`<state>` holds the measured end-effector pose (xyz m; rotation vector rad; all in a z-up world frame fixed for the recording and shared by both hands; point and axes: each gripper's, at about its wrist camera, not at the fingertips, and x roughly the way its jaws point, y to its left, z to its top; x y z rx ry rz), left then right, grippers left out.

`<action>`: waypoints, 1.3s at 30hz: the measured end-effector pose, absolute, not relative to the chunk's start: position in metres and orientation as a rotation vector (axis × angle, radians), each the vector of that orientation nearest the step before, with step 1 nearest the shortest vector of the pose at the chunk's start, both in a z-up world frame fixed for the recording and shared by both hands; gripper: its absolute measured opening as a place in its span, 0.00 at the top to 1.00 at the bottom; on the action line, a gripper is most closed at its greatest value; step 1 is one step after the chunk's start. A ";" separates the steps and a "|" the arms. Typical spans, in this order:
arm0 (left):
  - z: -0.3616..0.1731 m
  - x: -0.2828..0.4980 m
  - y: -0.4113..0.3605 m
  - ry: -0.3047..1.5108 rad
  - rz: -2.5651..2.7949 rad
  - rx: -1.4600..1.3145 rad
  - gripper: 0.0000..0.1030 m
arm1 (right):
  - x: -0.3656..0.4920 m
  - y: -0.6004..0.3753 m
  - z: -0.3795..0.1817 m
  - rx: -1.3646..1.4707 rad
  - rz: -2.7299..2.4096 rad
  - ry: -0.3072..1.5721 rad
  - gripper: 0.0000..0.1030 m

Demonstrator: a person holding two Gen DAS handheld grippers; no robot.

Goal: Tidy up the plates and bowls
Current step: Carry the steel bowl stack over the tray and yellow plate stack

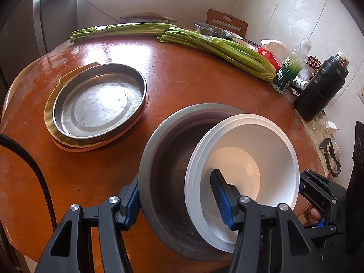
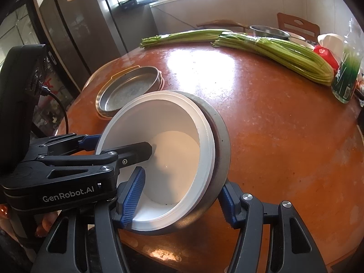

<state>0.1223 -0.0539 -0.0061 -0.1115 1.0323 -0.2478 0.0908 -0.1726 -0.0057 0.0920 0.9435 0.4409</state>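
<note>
1. Bowls first: a white bowl (image 1: 245,166) sits tilted inside a larger grey metal bowl (image 1: 163,159) at lower centre of both views, its mouth tipped toward the cameras.
2. Left gripper (image 1: 179,207) straddles the near rim of both bowls, one pad outside the metal wall, the other inside the white bowl; the jaws appear pinched on the two walls together.
3. Right gripper (image 2: 182,195) does the same from the other side, one pad in the white bowl, one outside the metal one, seemingly gripping.
4. Both hands lie equally near; the white bowl leans out of level with the metal one, so seating it flat is probably what is left.
5. Upper left on the round table (image 1: 182,72), a shallow metal pan (image 1: 100,104) rests on stacked plates (image 1: 68,143), holding nothing.
</note>
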 end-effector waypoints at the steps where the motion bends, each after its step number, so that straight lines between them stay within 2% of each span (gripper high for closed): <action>1: -0.004 0.122 -0.053 1.029 -0.246 -0.113 0.45 | 0.091 -0.172 -0.004 0.091 0.443 0.940 0.38; 39: 0.040 0.152 0.024 0.922 -0.184 -0.206 0.45 | 0.141 -0.105 0.046 0.007 0.523 0.868 0.38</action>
